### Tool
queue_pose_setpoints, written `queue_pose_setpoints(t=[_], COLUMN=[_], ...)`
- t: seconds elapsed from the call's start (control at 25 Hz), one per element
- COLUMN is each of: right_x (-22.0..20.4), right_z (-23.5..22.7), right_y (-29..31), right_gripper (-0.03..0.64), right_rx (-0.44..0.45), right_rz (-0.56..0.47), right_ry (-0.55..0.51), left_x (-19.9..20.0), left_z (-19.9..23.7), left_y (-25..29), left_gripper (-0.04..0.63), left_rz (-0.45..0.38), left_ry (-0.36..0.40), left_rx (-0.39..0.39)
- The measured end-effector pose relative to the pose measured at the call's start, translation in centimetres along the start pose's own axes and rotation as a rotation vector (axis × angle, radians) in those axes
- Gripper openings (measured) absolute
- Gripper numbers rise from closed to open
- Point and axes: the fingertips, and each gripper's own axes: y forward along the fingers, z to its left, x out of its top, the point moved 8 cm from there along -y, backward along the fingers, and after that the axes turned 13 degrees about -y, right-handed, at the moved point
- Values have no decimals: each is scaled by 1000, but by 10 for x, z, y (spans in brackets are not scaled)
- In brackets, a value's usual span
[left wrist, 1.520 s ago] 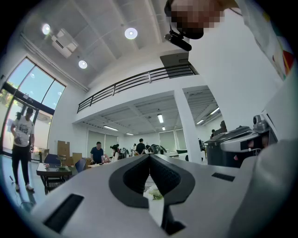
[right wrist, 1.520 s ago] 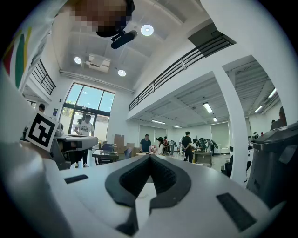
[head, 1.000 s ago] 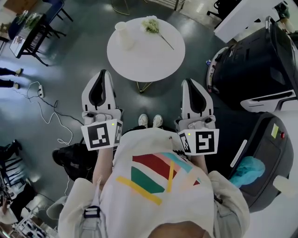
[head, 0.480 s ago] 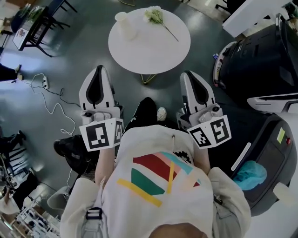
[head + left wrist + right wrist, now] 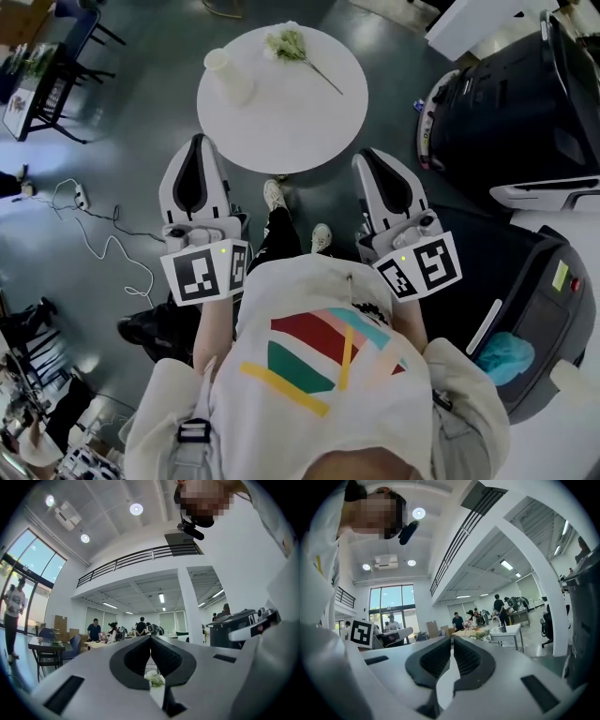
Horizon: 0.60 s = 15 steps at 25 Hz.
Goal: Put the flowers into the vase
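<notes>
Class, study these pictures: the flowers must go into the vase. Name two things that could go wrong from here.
1. The vase stands near the round table's left rim; a nudge from the left gripper could knock it off.
2. The flowers lie flat with a thin stem; the right gripper, now shut, might scrape the table or crush the stem.

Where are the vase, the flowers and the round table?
vase [image 5: 230, 78], head view, its white side wall.
flowers [image 5: 284, 42], head view, the blossom cluster.
round table [image 5: 281, 124], head view, bare top.
</notes>
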Motion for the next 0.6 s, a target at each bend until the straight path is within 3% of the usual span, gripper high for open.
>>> queue_pose_setpoints(t=[0.32,0.44,0.6], right_x=[15,21,24], right_z=[-4,-3,5], right_y=[104,138,175], right_gripper=[11,11,11], right_rx=[9,21,30], right_rz=[4,1,11], right_ry=[-46,-63,-76], left_x=[6,12,18], left_z=[67,84,109], left_y=[53,74,94], left_gripper=[8,8,8], left_rz=[-4,-24,-51], left_ry=[-43,-29,-65], left_rx=[23,-6,-28])
